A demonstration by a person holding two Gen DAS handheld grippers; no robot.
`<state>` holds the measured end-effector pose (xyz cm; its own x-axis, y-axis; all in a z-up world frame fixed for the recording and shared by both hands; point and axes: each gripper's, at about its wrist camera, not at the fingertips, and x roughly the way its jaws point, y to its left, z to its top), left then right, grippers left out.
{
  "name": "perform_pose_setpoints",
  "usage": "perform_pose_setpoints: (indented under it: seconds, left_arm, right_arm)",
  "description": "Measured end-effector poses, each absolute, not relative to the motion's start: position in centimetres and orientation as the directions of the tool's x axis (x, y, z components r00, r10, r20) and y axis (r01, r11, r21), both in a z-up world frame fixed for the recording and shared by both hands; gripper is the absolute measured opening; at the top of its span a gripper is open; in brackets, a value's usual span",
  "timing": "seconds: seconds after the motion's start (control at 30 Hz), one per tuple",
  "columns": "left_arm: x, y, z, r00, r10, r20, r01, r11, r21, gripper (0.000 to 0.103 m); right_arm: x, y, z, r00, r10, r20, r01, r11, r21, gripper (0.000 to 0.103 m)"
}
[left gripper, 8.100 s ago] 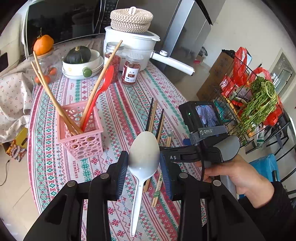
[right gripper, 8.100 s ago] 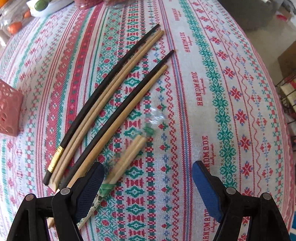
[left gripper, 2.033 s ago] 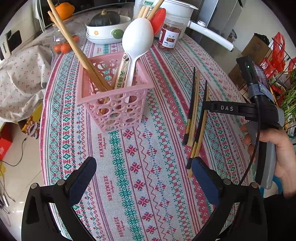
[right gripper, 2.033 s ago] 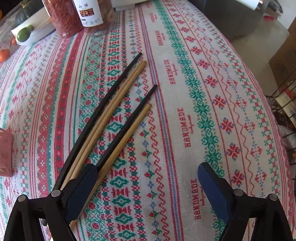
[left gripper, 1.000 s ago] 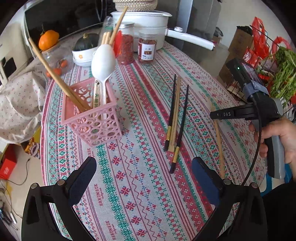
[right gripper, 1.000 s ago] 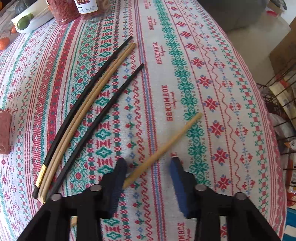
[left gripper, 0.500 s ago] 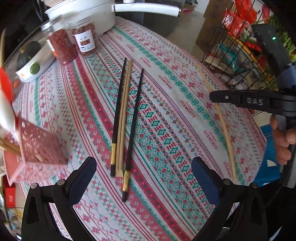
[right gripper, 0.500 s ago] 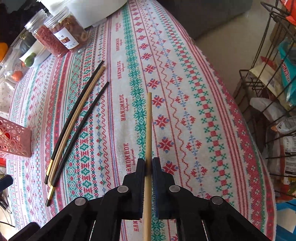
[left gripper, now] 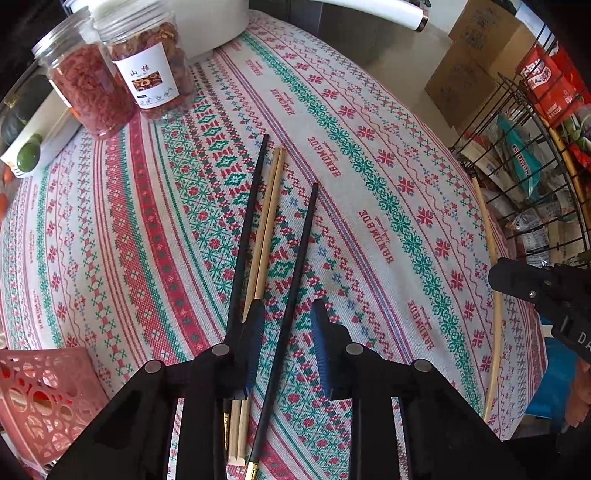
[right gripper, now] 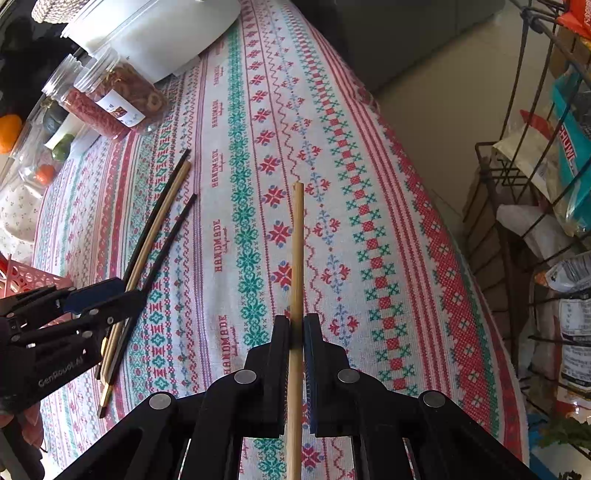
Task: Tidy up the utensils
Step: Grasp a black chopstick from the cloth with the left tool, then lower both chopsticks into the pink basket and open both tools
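Observation:
My right gripper [right gripper: 296,325] is shut on a light wooden chopstick [right gripper: 297,251] and holds it above the tablecloth; the chopstick also shows in the left wrist view [left gripper: 493,266]. My left gripper [left gripper: 286,314] is open, its jaws narrowed around a black chopstick [left gripper: 295,273] lying on the cloth. Left of it lie another black chopstick [left gripper: 247,236] and a pair of wooden chopsticks [left gripper: 267,221]. The pink utensil basket [left gripper: 40,391] sits at the lower left.
Two jars of dried red food [left gripper: 122,74] and a white pot [right gripper: 159,33] stand at the far side of the table. A wire rack with packets [left gripper: 535,122] stands beyond the table's right edge. A bowl with a squash [left gripper: 22,122] sits far left.
My left gripper has dropped toward the black chopstick and its jaws have narrowed around it. My right gripper keeps hold of the wooden chopstick, lifted off the cloth.

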<state>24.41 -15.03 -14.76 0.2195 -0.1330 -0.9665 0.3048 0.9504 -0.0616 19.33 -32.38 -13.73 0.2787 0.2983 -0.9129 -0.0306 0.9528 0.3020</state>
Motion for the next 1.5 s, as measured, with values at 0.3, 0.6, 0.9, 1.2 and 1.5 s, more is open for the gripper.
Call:
perform_pose_setpoints:
  seconds: [0.3, 0.6, 0.9, 1.2, 1.5]
  left_arm:
    - [25.9, -17.4, -15.9, 0.136, -0.062, -0.989, 0.331, 0.943, -0.014, 0.02]
    - [22.3, -17.5, -11.2, 0.276, -0.117, -0.954, 0.358, 0.934, -0.011, 0.005]
    - [13.7, -13.0, -3.7, 0.479, -0.243, -0.844, 0.423, 0.906, -0.022, 0.005]
    - [7.7, -5.4, 2.4, 0.684, -0.293, -0.669, 0.336, 0.94, -0.068, 0.005]
    - [4.6, 0.6, 7.2, 0.82, -0.259, -0.51, 0.229, 0.966, -0.122, 0.005]
  right_arm:
    - [19.9, -31.6, -13.5, 0.28, 0.31, -0.909, -0.07, 0.951, 0.302, 0.006]
    - [19.4, -31.1, -12.6, 0.313, 0.309, -0.898, -0.042, 0.949, 0.312, 0.006]
    - [16.8, -28.4, -8.0, 0.438, 0.331, -0.836, -0.084, 0.941, 0.328, 0.006]
    - [13.4, -24.2, -3.5, 0.579, 0.367, -0.728, -0.183, 0.929, 0.323, 0.006]
    - [11.5, -20.8, 0.6, 0.694, 0.429, -0.579, -0.284, 0.901, 0.328, 0.006]
